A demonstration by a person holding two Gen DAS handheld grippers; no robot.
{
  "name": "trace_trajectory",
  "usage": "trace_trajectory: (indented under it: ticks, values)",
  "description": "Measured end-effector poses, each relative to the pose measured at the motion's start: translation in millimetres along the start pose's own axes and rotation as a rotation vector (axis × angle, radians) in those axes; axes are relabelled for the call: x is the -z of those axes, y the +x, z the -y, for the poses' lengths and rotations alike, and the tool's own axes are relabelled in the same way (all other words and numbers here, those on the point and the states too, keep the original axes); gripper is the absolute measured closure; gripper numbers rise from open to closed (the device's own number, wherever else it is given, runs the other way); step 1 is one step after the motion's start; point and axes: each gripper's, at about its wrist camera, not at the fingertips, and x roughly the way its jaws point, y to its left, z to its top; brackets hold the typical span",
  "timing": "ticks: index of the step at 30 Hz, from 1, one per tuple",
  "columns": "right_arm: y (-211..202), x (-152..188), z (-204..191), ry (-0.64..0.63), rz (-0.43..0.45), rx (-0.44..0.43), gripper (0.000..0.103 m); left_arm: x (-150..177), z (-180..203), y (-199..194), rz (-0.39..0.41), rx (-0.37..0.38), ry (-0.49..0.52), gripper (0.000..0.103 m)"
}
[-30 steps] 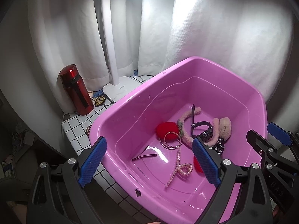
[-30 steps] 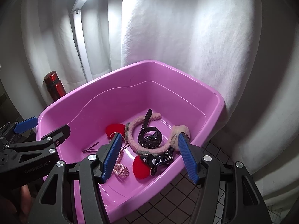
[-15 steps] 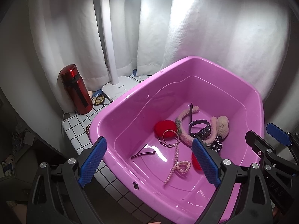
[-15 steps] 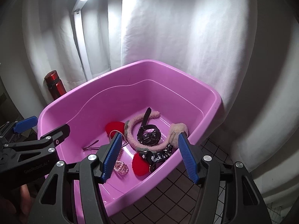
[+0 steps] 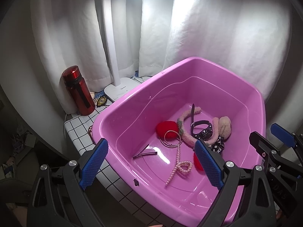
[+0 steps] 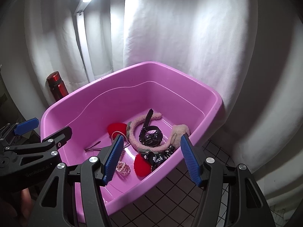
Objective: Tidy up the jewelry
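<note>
Both grippers, left (image 5: pixel 151 162) and right (image 6: pixel 151 158), have drawn back slightly from the tub (image 5: pixel 121 111), jaws spread and empty. Inside the tub lie the watch (image 5: pixel 201 130), pearls (image 5: pixel 178 164), rings (image 5: pixel 171 141) and fluffy band (image 5: pixel 186 138), loosely heaped. That fits either finishing or starting.

Tub mouth: the pink tub (image 5: pixel 117 111) is open on top, with nothing over it.
Clear floor: the tub's left and near parts are bare except for a thin black hair clip (image 5: pixel 144 152) and a pearl strand (image 5: pixel 178 167).
Crowded floor: the watch (image 5: pixel 201 130), fluffy pink headband (image 5: pixel 186 138), red hearts (image 5: pixel 167 127) and rings (image 5: pixel 171 141) lie bunched toward the right wall.
Left of tub: a red bottle (image 5: pixel 78 90) and lamp base (image 5: pixel 119 90) stand on the tiled counter (image 5: pixel 77 128).
Behind: white curtain (image 5: pixel 217 37) hangs close to the far rim.
Right of tub: open tiled surface (image 6: pixel 214 155) in the right wrist view.
</note>
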Motion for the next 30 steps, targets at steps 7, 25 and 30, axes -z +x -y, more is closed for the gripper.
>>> trace_trajectory:
  ticks: [7,25,30]
  values:
    - [-2.4,0.6,0.4,0.003,0.001,-0.001,0.043,0.2,0.4,-3.4,-0.001,0.003,0.011,0.012]
    - [-4.0,0.5,0.7,0.005,0.004,0.002,0.043,-1.7,0.2,-2.7,-0.002,0.004,0.011,0.012]
    - [-3.7,0.6,0.9,0.006,0.002,0.003,0.043,-2.3,1.0,-1.8,-0.003,0.006,0.011,0.012]
